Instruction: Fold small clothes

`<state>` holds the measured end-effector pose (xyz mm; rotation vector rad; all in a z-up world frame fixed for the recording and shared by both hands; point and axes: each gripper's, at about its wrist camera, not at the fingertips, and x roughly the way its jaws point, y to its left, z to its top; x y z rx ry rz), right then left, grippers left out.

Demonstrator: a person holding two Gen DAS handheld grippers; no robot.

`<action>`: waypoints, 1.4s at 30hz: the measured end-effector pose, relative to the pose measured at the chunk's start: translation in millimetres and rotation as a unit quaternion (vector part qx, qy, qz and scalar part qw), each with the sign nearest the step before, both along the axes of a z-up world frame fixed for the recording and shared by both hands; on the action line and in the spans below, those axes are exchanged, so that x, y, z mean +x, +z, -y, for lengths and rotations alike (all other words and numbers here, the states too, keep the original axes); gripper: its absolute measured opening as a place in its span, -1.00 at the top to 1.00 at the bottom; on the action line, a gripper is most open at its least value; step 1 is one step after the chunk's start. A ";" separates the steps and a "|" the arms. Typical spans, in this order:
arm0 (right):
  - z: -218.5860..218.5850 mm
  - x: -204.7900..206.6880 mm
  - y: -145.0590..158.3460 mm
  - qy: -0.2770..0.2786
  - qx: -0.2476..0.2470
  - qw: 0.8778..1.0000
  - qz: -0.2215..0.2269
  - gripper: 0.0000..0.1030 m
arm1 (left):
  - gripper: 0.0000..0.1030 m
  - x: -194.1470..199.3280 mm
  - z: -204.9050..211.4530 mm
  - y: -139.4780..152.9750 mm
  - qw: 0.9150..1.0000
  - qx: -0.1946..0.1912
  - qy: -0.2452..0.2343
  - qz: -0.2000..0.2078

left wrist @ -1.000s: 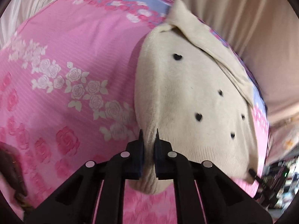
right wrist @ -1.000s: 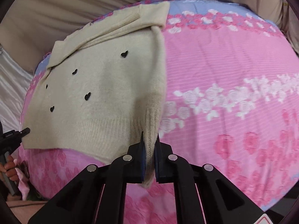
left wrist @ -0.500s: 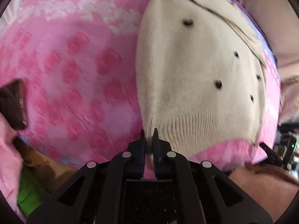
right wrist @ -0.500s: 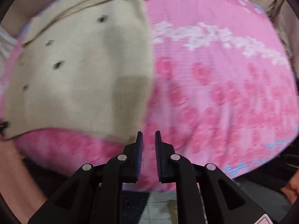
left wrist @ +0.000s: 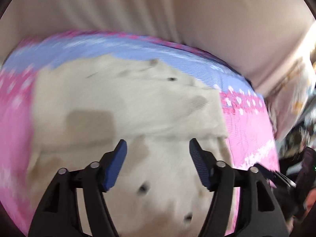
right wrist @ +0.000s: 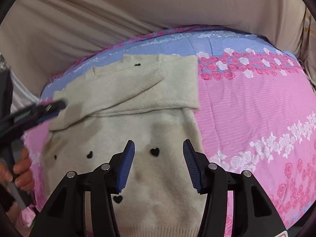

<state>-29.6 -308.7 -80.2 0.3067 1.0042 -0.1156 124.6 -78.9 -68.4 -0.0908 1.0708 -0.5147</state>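
Observation:
A cream knit sweater with small black hearts (right wrist: 158, 118) lies flat on the pink and blue floral bedsheet (right wrist: 256, 108). Its sleeves are folded across the upper body. It also shows, blurred, in the left wrist view (left wrist: 138, 108). My right gripper (right wrist: 159, 158) is open and empty, hovering over the sweater's lower middle. My left gripper (left wrist: 158, 158) is open and empty, also above the sweater. The left gripper appears in the right wrist view (right wrist: 49, 108) at the sweater's left edge, beside the folded sleeve.
A beige curtain or sheet (right wrist: 138, 9) hangs behind the bed. The person's hand (right wrist: 19, 167) holds the left gripper's handle at the bed's left edge. Cluttered room items (left wrist: 300, 118) show at the far right in the left wrist view.
Both grippers were shut on the sweater's hem, then let go and opened. They have swung round and now face the sweater from its hem side, with the left view blurred by motion.

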 end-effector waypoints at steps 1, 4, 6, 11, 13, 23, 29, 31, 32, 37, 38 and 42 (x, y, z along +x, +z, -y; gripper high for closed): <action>3.0 2.2 -3.9 0.000 0.003 1.000 -0.006 0.02 | -0.33 5.9 19.5 -4.2 1.000 0.011 -0.017 0.006; 20.8 0.4 -14.6 -0.018 0.014 1.000 -0.018 0.02 | -0.38 32.2 80.7 -28.0 0.996 0.052 -0.065 0.010; 33.5 2.2 -20.4 -0.034 0.018 0.999 -0.027 0.02 | -0.37 45.1 108.7 -55.2 0.993 0.079 -0.086 -0.003; 54.1 8.0 -30.2 -0.056 0.025 0.997 -0.045 0.01 | 0.48 62.0 124.8 -84.4 0.991 0.091 -0.101 -0.006; 55.2 13.8 -31.9 -0.056 0.028 0.997 -0.048 0.01 | 0.86 77.8 108.0 -76.1 0.995 0.048 -0.085 -0.033; -78.0 136.5 -35.9 0.203 0.000 0.979 -0.009 -0.36 | 0.86 90.3 -120.9 81.8 0.982 -0.138 0.114 0.051; -183.5 194.7 -79.9 0.336 -0.064 0.939 -0.034 -0.36 | 0.85 73.8 -173.3 111.7 0.975 -0.140 0.152 0.082; -194.2 210.8 -85.7 0.338 -0.083 0.937 -0.031 -0.14 | 0.85 69.5 -178.0 119.4 0.973 -0.147 0.152 0.089; -196.1 218.3 -85.2 0.338 -0.078 0.937 -0.025 0.42 | 0.85 68.2 -177.7 122.0 0.972 -0.150 0.153 0.092; -207.4 239.0 -57.4 0.384 -0.026 0.923 -0.006 0.72 | 0.85 58.0 -181.9 147.1 0.969 -0.168 0.139 0.120; -216.2 234.3 -53.8 0.412 -0.018 0.911 -0.005 0.72 | 0.84 57.6 -178.8 149.8 0.968 -0.168 0.137 0.125; -247.6 216.9 -88.9 0.470 -0.033 0.880 -0.054 0.53 | 0.83 60.0 -166.6 148.3 0.971 -0.167 0.121 0.123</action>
